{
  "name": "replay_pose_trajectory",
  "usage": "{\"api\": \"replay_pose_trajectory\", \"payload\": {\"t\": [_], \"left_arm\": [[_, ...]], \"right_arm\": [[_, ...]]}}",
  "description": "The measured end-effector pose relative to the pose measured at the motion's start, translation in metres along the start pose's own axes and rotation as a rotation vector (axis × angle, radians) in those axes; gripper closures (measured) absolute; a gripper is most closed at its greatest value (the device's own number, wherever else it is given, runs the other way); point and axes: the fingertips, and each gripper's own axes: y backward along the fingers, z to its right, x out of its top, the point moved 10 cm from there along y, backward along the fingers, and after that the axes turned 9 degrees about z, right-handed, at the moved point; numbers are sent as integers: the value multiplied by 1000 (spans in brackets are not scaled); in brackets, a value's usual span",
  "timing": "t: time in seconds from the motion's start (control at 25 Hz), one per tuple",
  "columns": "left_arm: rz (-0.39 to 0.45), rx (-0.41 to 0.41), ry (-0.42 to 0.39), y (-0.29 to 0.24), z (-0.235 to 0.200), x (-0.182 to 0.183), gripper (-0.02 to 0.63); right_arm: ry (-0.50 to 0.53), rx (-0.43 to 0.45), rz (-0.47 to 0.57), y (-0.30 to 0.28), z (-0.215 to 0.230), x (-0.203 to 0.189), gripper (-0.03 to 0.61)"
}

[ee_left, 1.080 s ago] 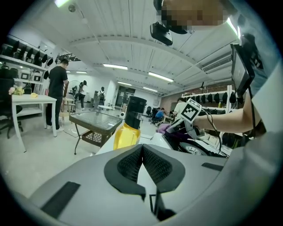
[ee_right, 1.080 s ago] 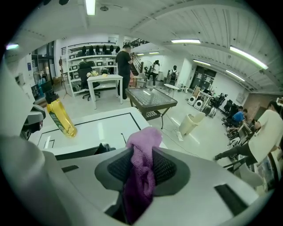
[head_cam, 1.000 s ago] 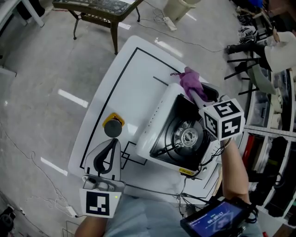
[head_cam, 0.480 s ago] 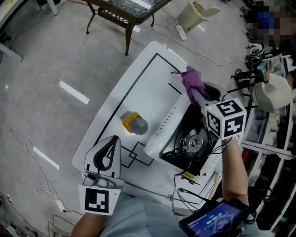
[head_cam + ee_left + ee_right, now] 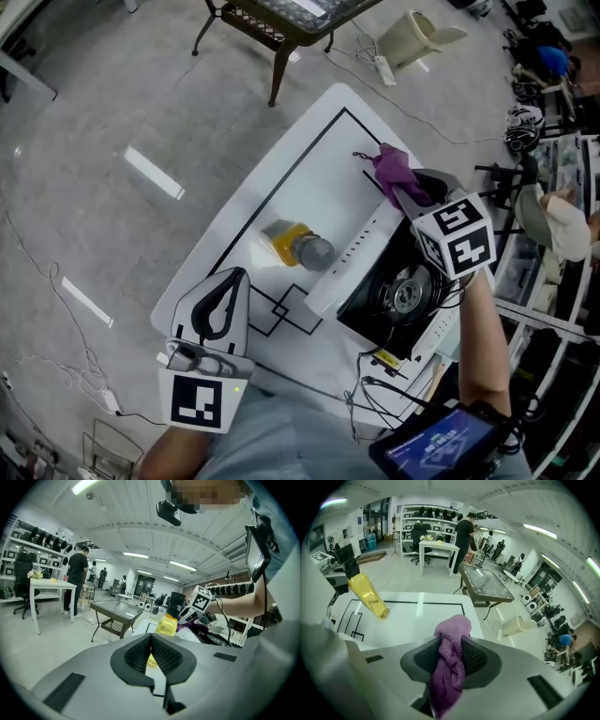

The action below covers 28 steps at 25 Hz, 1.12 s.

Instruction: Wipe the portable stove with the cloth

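Observation:
The portable stove (image 5: 349, 267), white with a black top and a round burner (image 5: 405, 295), sits at the right of the white table (image 5: 300, 178). My right gripper (image 5: 403, 192) is at the stove's far end, shut on a bunched purple cloth (image 5: 392, 171). In the right gripper view the cloth (image 5: 451, 658) fills the gap between the pads of my right gripper (image 5: 449, 656) and hangs down over the table. My left gripper (image 5: 217, 314) is over the table's near left corner, away from the stove. Its pads (image 5: 161, 654) meet with nothing between them.
A yellow bottle (image 5: 292, 244) with a grey cap stands on the table left of the stove; it also shows ahead of the left gripper (image 5: 166, 623). Cables (image 5: 384, 375) trail off the table's near edge. A dark glass-topped table (image 5: 281, 19) and shelving (image 5: 553, 281) flank the work table.
The head view has swung, so the table sits more to the right and upright. My right gripper has rolled and shifted a little at the stove's far end, still holding the cloth.

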Motion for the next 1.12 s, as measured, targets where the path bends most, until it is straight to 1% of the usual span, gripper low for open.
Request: {"api": "replay_pose_trajectory", "payload": {"t": [0.2, 0.44, 0.72, 0.84, 0.92, 1.12], "left_arm": [[-4, 24, -2, 7, -8, -7, 595], [6, 71, 2, 28, -9, -12, 595], [30, 106, 9, 49, -3, -14, 595], [40, 110, 8, 56, -1, -15, 595], [45, 110, 11, 60, 1, -16, 595], [54, 112, 15, 66, 5, -16, 595]], "right_arm": [[57, 49, -56, -10, -12, 2, 445], [85, 112, -75, -8, -33, 5, 445], [119, 122, -81, -2, -50, 7, 445], [174, 130, -82, 2, -59, 9, 445], [204, 117, -55, 8, -63, 13, 445], [179, 12, 90, 30, -47, 35, 446]]}}
